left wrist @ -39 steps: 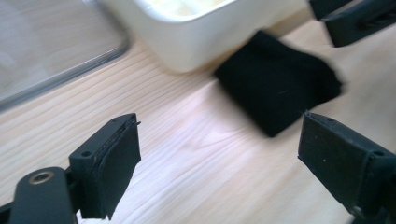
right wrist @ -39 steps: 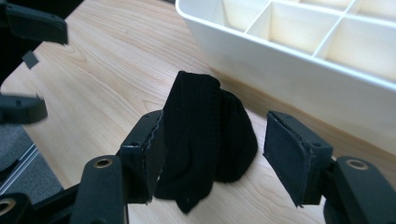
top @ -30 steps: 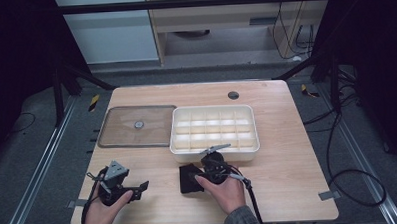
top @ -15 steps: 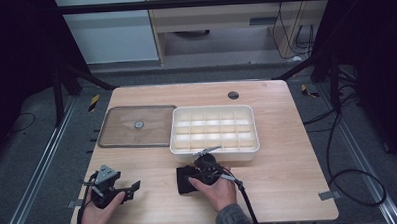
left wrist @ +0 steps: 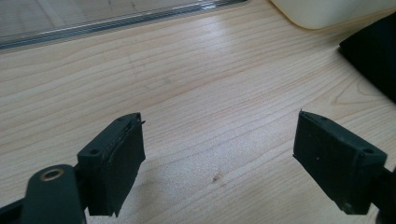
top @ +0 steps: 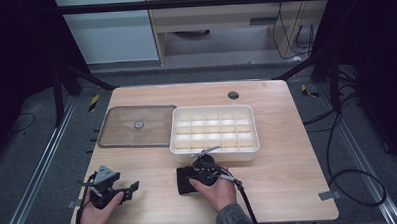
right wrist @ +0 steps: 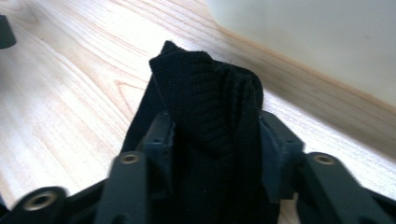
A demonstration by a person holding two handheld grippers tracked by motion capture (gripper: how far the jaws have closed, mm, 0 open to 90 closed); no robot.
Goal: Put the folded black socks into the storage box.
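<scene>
A black knitted cloth lies on the wooden table just in front of the white compartment box. My right gripper has just been closing and now pinches a bunched fold of the cloth between its pads. At the table's front left, my left gripper stands open over bare wood, with nothing between its fingers. In the left gripper view, a corner of the black cloth shows at the right edge.
The white box has several empty compartments and stands mid-table, close behind the cloth. A clear flat lid with a small knob lies to the left of it. A cable hole sits near the table's far edge.
The right hand has edged a little to the left over the black cloth. The left hand has shifted slightly toward the front left corner.
</scene>
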